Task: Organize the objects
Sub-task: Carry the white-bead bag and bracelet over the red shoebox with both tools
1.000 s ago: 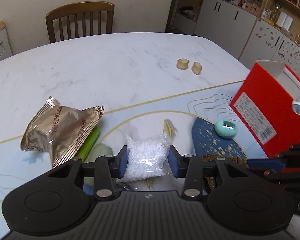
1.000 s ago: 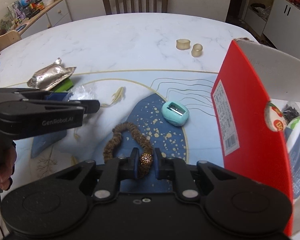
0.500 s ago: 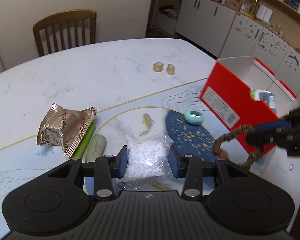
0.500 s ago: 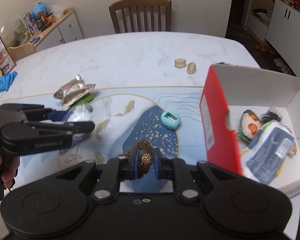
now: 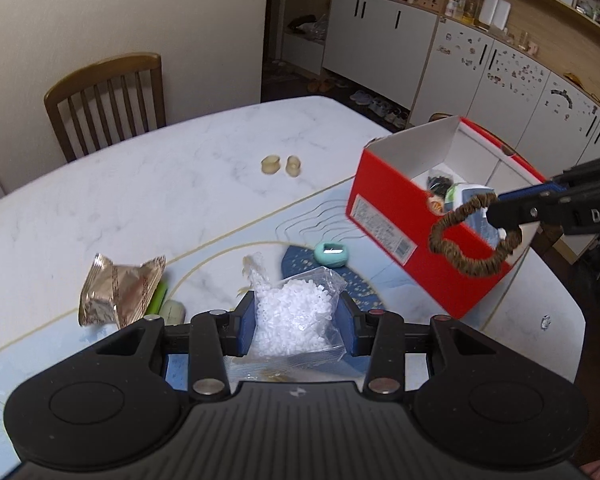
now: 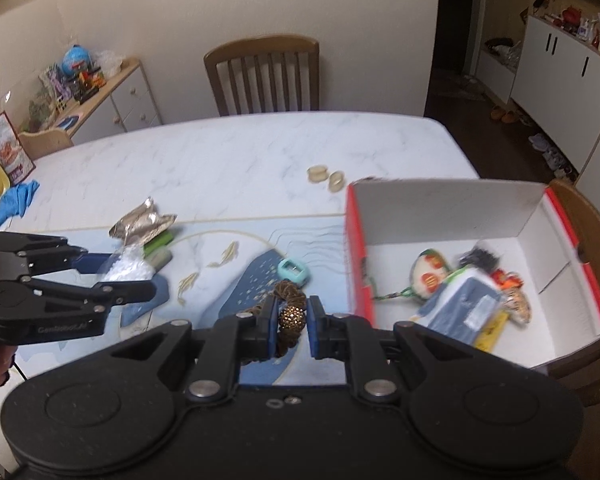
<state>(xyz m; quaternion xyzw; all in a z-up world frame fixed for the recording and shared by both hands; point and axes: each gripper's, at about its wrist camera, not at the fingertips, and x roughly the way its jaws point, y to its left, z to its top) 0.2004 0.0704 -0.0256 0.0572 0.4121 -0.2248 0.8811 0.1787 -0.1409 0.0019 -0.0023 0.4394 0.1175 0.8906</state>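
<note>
With several things already lying in the red box (image 6: pixel 440 216), both grippers are up off the table (image 5: pixel 160 184): the left gripper (image 5: pixel 296 322) pinches a bag of white beads (image 5: pixel 290 316), the right gripper (image 6: pixel 291 326) clamps a brown hair tie (image 5: pixel 466 236) beside the box, while a snack packet (image 5: pixel 118 294), sharpener (image 5: pixel 331 254) and two rings (image 5: pixel 281 165) wait.

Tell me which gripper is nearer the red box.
Right. The right gripper, holding the brown scrunchie, hangs beside the red box; the left gripper, holding the bead bag, is farther away.
</note>
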